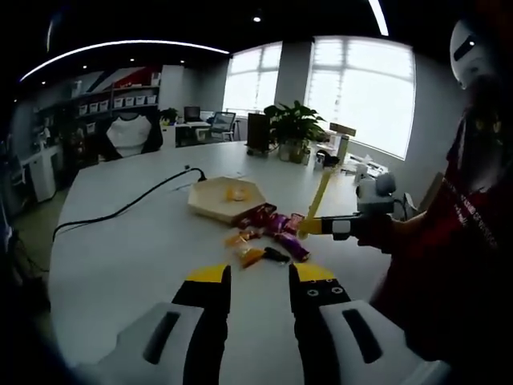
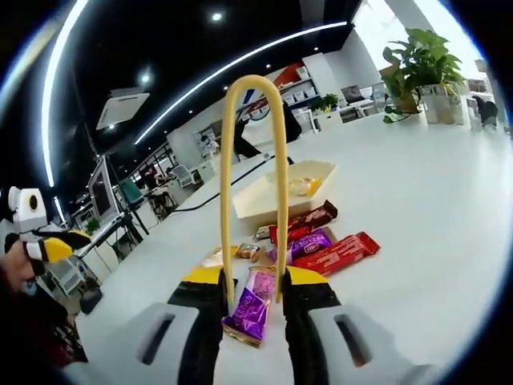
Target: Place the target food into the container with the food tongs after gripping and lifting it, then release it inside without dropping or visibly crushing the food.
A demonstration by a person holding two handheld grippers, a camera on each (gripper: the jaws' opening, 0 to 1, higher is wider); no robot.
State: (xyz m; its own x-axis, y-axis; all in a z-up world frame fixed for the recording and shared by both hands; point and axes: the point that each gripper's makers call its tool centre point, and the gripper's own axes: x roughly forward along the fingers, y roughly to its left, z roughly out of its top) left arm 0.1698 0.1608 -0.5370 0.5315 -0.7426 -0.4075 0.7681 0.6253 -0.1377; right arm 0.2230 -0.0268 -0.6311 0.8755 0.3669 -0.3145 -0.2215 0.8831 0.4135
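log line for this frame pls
right gripper: shut on yellow food tongs | tongs: gripping purple snack packet, lifted | left gripper: open | beige hexagonal tray: holds yellow food

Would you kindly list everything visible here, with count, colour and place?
tongs: one, yellow, held between right gripper's jaws
purple packet: one, pinched in tongs
tray: one, cream, beyond snacks, yellow item inside
loose packets: several, red, purple, orange, beside tray
cable: one, black, across table
table: one, white
plant: one, green, far end
left gripper: black-yellow, open, over table
right gripper: black-yellow, shut on tongs
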